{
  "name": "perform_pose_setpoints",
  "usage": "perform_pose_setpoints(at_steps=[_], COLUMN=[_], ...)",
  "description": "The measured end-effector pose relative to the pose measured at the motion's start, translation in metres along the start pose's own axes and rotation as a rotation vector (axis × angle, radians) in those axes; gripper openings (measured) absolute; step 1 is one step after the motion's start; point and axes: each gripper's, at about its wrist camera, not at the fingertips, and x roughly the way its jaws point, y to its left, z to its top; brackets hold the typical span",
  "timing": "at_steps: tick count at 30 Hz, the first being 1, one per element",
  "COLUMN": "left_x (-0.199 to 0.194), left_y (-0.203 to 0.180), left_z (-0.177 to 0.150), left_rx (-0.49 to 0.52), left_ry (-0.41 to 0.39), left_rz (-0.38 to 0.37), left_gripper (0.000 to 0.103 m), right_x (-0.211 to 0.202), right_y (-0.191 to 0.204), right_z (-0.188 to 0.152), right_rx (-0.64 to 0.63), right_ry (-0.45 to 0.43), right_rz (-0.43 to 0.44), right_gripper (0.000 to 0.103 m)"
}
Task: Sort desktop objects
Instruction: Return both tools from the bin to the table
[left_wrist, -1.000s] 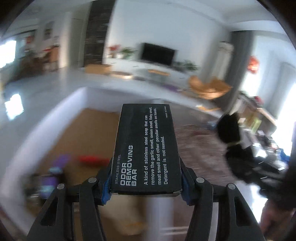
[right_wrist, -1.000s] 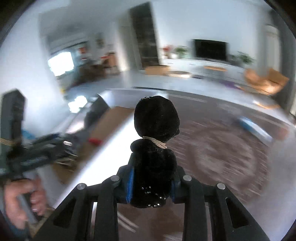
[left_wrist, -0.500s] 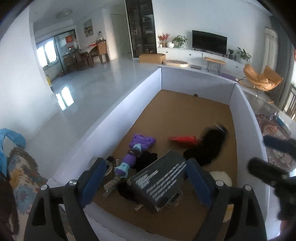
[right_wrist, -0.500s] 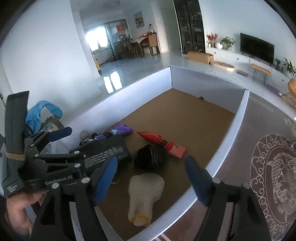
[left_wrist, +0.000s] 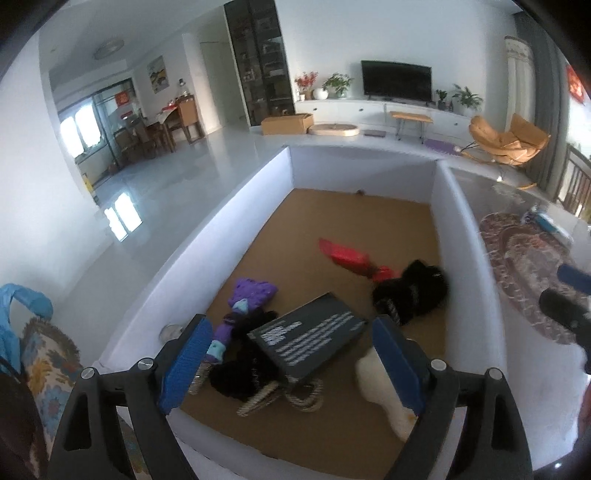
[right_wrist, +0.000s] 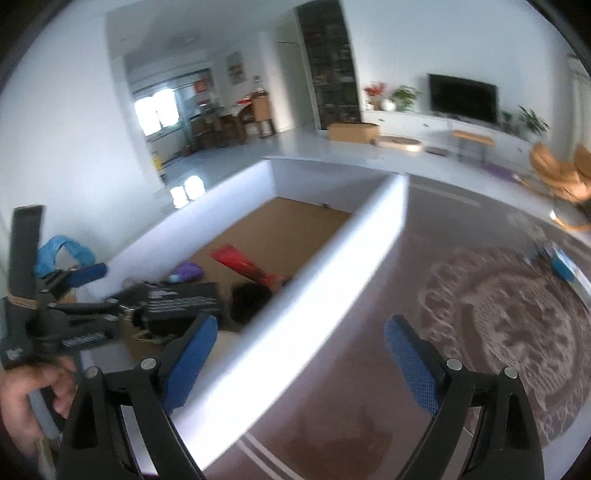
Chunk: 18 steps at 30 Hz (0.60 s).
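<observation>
- Left wrist view: the left gripper (left_wrist: 291, 363) hangs over the near end of the white-walled box (left_wrist: 236, 221), its blue pads spread wide with nothing pressed between them.
- In the same view, the black carton (left_wrist: 308, 341) with white lettering lies tilted on the box's brown floor, resting on a dark heap and some woven rope pieces at the near end, apart from both pads.
- A purple toy (left_wrist: 245, 299) lies just left of the carton, close to the box's left wall.
- The black plush toy (left_wrist: 410, 295) lies to the right of the carton, near the box's right wall, touching a red packet (left_wrist: 349, 256) that lies farther in.
- A cream plush (left_wrist: 384, 391) sits at the near right corner of the box, partly behind the right pad.
- Right wrist view: the right gripper (right_wrist: 301, 356) is over the box's right wall (right_wrist: 317, 291), its jaws opening and holding nothing; the wall's top edge runs between the pads.
- Here the carton (right_wrist: 181, 301), the black plush toy (right_wrist: 251, 299) and the red packet (right_wrist: 243, 264) show inside the box, left of that wall.
- At the left edge a hand (right_wrist: 26, 402) grips the handle of the left gripper (right_wrist: 79, 291).
</observation>
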Motion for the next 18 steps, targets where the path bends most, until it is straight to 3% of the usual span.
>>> perform_pose_setpoints(at_steps=[2,5,9,13,16,18], left_x=[-0.016,-0.042,-0.074,-0.084,-0.065,-0.04], left_y=[-0.012,-0.04,-0.1,-0.173,-0.226,-0.256], left_z=[0.002,0.006,0.008,0.004,-0.009,-0.02], left_rx=[0.004,0.028,0.123,0.235,0.318,0.358], left_ry=[-0.027,-0.064,-0.094,-0.055,-0.007,0.038], left_rz=[-0.063,-0.217,-0.4,-0.571,-0.61,-0.597], left_gripper=[0.088,0.088,0.09,0.102,0.102,0.102], right_x=[-0.006,-0.01,-0.023,-0.04,-0.05,-0.053], right_y=[-0.022,-0.067,-0.143,-0.202,-0.239,-0.253], right_z=[-0.007,-0.03,-0.068,-0.094,-0.107,-0.116], right_rx=[0.0,-0.01,0.03,0.106,0.186,0.223], right_ry=[0.004,0.055,0.126,0.158,0.17,0.176], right_rz=[-0.056,-0.188,-0.356,-0.462,-0.501,-0.509], right_gripper=[0.093,0.093,0.093,0.093,0.093,0.093])
